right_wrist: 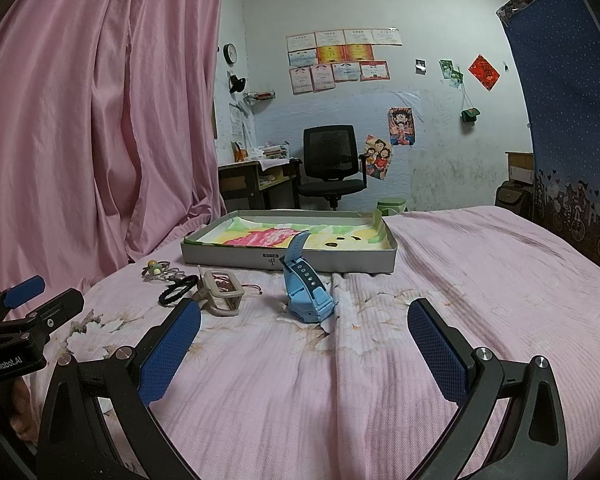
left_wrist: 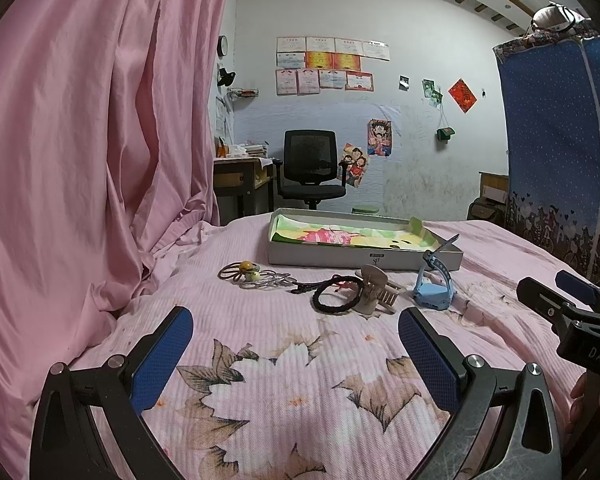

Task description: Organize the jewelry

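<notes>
Pink bed [left_wrist: 300, 360] carries one blue watch [left_wrist: 434, 286], one claw clip [left_wrist: 374, 290], one tray [left_wrist: 364, 258]; only the left view shows two hair ties clearly. Both grippers' jaws gape empty.

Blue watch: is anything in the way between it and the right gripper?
No. The blue watch stands on the bedspread just ahead of the open right gripper, with only bare cover between them. The hair claw lies off to the side.
</notes>
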Action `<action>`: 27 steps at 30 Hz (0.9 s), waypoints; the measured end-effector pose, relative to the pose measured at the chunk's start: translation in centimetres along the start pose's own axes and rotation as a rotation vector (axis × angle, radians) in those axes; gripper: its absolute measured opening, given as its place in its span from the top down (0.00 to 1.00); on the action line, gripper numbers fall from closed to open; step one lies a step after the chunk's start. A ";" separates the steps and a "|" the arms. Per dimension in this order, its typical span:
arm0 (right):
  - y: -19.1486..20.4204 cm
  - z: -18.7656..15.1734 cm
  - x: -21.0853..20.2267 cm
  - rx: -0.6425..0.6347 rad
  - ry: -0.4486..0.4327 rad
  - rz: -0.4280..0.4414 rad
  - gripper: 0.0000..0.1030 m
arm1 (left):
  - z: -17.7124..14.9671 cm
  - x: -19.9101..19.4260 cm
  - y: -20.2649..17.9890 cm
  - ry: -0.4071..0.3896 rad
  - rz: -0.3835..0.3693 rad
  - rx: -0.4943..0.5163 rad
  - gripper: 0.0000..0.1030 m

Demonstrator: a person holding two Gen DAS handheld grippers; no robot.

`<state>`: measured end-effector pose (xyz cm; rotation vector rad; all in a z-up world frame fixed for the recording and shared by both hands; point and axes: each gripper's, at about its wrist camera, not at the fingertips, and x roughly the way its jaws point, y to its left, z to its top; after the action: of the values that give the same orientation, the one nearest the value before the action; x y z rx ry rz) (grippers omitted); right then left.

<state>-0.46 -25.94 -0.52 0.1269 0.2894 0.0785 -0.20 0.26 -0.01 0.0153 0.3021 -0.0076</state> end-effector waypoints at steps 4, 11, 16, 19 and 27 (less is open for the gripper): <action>0.0 0.0 0.0 0.000 0.000 0.000 0.01 | 0.0 0.0 0.0 0.001 0.000 0.000 0.00; 0.0 0.0 0.0 0.000 0.000 0.000 0.01 | -0.1 -0.1 0.1 0.002 0.000 -0.001 0.00; 0.0 0.0 0.0 -0.001 0.000 -0.001 0.01 | -0.1 -0.1 0.1 0.002 0.000 0.003 0.00; 0.0 0.0 0.0 -0.001 0.000 -0.001 0.01 | -0.1 -0.1 0.1 0.002 0.000 0.001 0.00; 0.0 0.0 0.0 -0.001 0.000 0.000 0.01 | -0.1 -0.1 0.1 0.002 0.000 0.002 0.00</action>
<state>-0.46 -25.99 -0.53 0.1259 0.2890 0.0784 -0.31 0.32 -0.08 0.0172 0.3044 -0.0080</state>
